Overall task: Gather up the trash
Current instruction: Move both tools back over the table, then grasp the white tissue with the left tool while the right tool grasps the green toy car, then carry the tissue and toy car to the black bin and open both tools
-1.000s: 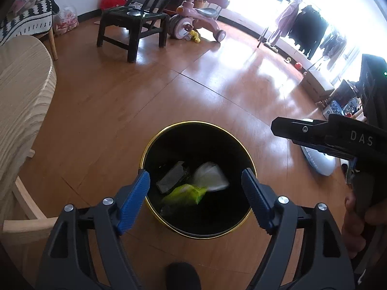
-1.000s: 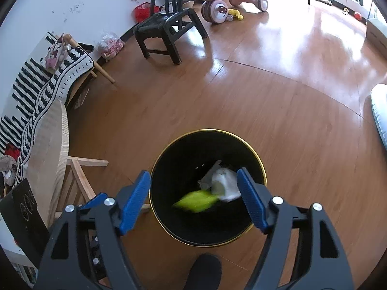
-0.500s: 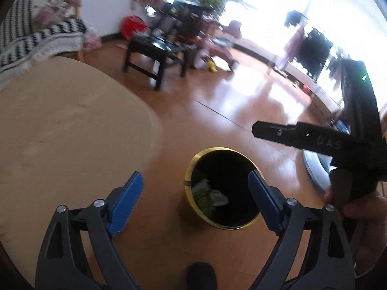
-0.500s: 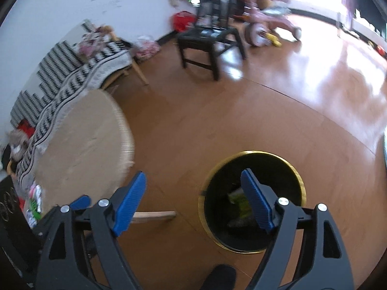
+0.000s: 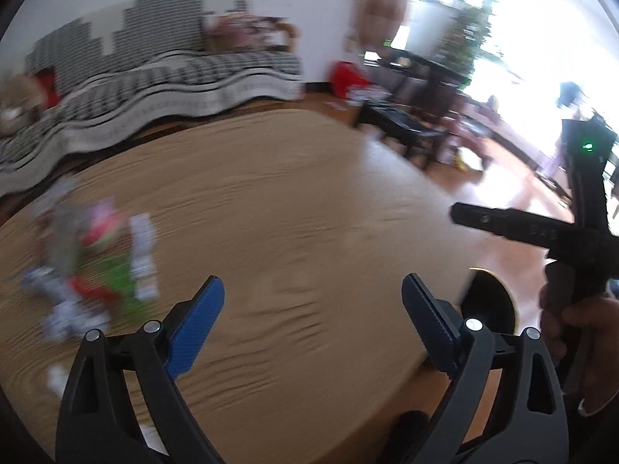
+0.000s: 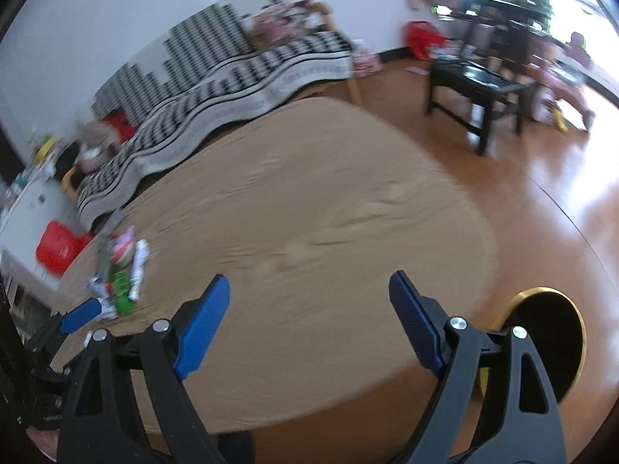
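Observation:
Both views are motion-blurred. A pile of trash wrappers [image 5: 96, 266], red, green and white, lies on the round wooden table [image 5: 309, 212] at its left side; it also shows in the right wrist view [image 6: 122, 270]. My left gripper [image 5: 311, 321] is open and empty above the table's near part. My right gripper [image 6: 309, 321] is open and empty over the table's near edge. The black bin with a gold rim [image 6: 549, 332] stands on the floor to the right of the table, partly hidden behind the right gripper's finger; its edge shows in the left wrist view [image 5: 491, 305].
A sofa with a black-and-white striped cover [image 6: 232, 77] stands behind the table. A black chair [image 6: 479, 81] stands on the wooden floor [image 6: 561, 178] at the back right. A red object [image 6: 58, 247] sits left of the table.
Both grippers have swung up and left from over the bin to over the table. The bin has dropped to the lower right and the trash pile has come into view.

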`<state>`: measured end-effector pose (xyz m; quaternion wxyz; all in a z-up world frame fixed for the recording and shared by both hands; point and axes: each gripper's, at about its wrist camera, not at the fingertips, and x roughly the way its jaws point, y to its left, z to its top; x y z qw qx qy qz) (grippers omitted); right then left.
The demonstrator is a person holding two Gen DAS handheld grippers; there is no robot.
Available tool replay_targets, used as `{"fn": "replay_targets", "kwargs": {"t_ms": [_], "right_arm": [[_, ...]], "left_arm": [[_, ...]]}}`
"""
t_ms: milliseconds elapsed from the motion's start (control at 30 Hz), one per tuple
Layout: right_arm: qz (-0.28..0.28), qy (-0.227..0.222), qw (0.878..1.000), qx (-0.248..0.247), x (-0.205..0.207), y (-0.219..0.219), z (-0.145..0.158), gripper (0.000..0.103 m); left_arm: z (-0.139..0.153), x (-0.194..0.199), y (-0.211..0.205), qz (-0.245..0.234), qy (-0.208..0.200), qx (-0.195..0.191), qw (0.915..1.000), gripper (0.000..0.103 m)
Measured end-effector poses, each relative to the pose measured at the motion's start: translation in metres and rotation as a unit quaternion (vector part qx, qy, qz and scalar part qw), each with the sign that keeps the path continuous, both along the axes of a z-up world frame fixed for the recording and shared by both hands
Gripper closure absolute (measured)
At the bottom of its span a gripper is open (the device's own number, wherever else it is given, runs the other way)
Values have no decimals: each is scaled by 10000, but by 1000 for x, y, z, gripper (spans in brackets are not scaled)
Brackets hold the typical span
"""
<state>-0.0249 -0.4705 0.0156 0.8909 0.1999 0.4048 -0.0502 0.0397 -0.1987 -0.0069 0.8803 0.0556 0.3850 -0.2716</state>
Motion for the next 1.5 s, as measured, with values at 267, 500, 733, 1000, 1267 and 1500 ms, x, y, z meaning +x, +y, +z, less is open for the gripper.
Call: {"fn": "replay_targets", "kwargs": {"t_ms": [267, 500, 733, 1000, 1267, 1500], "right_arm": [[1168, -14, 9931, -70, 71, 130, 1, 22], [1927, 182, 9811, 65, 105, 212, -21, 22], [2265, 451, 9727, 238, 127, 255, -44, 38], [2442, 778, 9662, 264, 143, 275, -67, 73], [2564, 645, 9643, 126, 138, 281, -62, 91], [2421, 289, 9697, 137, 130, 272, -39, 91]], "left_arm": [[-12, 13, 130, 1353, 141, 373, 9900, 12], [-31, 10, 190, 1825, 521, 357, 9812, 12], [-66, 14, 195, 1904, 1106, 291, 9750, 12], [-78, 14, 189, 1864, 1203, 201, 9749, 34], [-70, 10, 182, 1717, 1026, 263, 9794, 83], [-61, 11, 187, 1819, 899, 193, 9790, 91]]}}
